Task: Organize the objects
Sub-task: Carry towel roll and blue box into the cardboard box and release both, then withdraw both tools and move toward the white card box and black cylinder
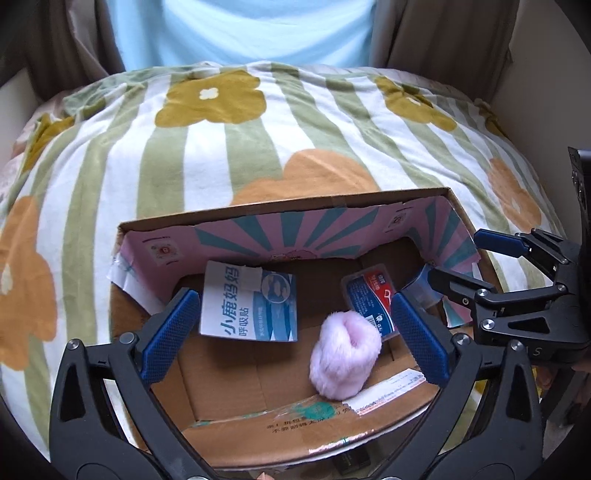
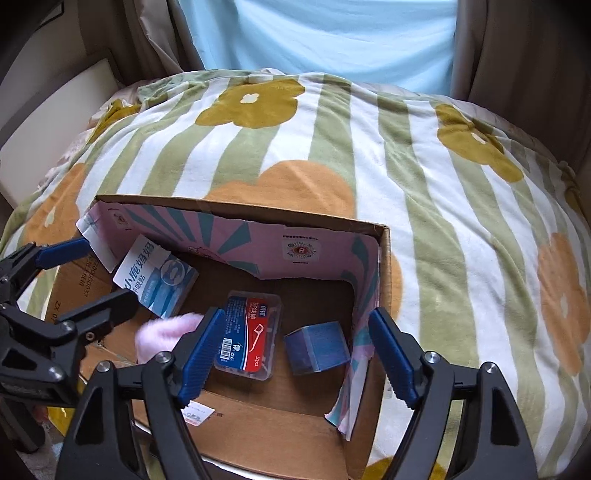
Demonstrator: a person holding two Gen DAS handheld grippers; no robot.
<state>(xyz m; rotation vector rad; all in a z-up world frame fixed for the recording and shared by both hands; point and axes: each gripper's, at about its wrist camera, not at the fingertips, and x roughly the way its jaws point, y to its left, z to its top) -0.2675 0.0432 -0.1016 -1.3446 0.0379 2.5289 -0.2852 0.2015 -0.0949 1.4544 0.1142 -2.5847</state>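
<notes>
An open cardboard box [image 1: 280, 201] [image 2: 384, 236] sits on the bed. Inside lie a white-and-blue carton with Chinese print [image 1: 251, 304] [image 2: 157, 282], a fluffy pink puff [image 1: 343, 356] [image 2: 162, 334], a clear floss-pick case with a red-and-blue label [image 1: 369, 302] [image 2: 249, 334] and a small blue cube box [image 2: 317, 347]. My left gripper [image 1: 295, 336] is open and empty above the box's near side. My right gripper [image 2: 299, 356] is open and empty above the floss case and cube. Each gripper also shows in the other's view: the right one [image 1: 469, 258], the left one [image 2: 96, 269].
The box rests on a blanket with green stripes and yellow and orange flowers [image 1: 258, 147] [image 2: 443, 206]. Brown curtains [image 1: 55, 44] and a pale blue cloth [image 1: 240, 29] hang behind the bed. A white panel [image 2: 48, 136] stands at the bed's left.
</notes>
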